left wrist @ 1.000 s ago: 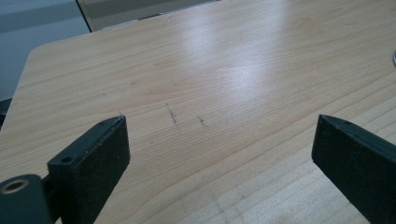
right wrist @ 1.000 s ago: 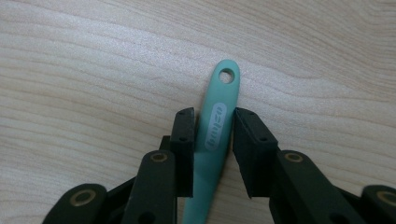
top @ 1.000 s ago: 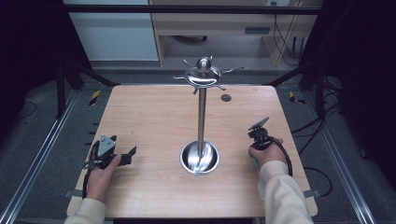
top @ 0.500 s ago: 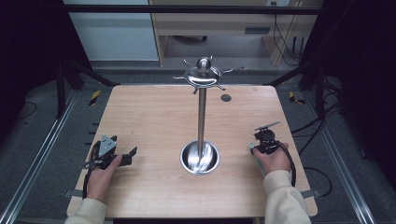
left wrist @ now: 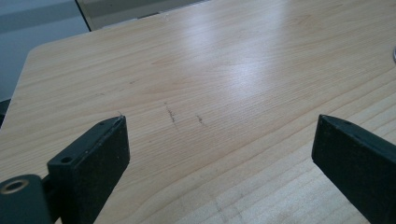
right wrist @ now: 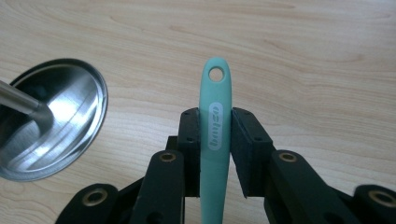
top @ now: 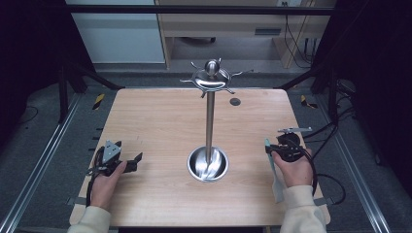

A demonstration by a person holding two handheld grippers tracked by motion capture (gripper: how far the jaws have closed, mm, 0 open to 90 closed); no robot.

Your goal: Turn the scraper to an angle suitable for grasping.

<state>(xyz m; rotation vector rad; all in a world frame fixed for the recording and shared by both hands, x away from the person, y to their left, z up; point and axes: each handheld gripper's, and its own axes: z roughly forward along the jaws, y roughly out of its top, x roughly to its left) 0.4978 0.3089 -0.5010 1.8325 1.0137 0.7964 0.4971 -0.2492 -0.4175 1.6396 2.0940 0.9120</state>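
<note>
Between the right gripper's [right wrist: 215, 135] fingers, the teal utensil handle [right wrist: 215, 116] sits clamped, hanging-hole ahead of them, above the desk [right wrist: 303, 60]; any slip could twist it off-line for the stand's [top: 210, 121] hooks. Left gripper's [left wrist: 219, 154] fingers stand apart, empty.

A lab-like recording space: a pale wooden table [top: 160, 126] stands inside a black metal frame [top: 204, 9] on grey floor, with loose black cables [top: 340, 121], yellow-black hazard tape [top: 98, 101] and a plain beige desk [top: 218, 22] behind.

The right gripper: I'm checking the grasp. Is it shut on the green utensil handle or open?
Shut. In the right gripper view the right gripper has both fingers pressed against the green utensil handle.
</note>
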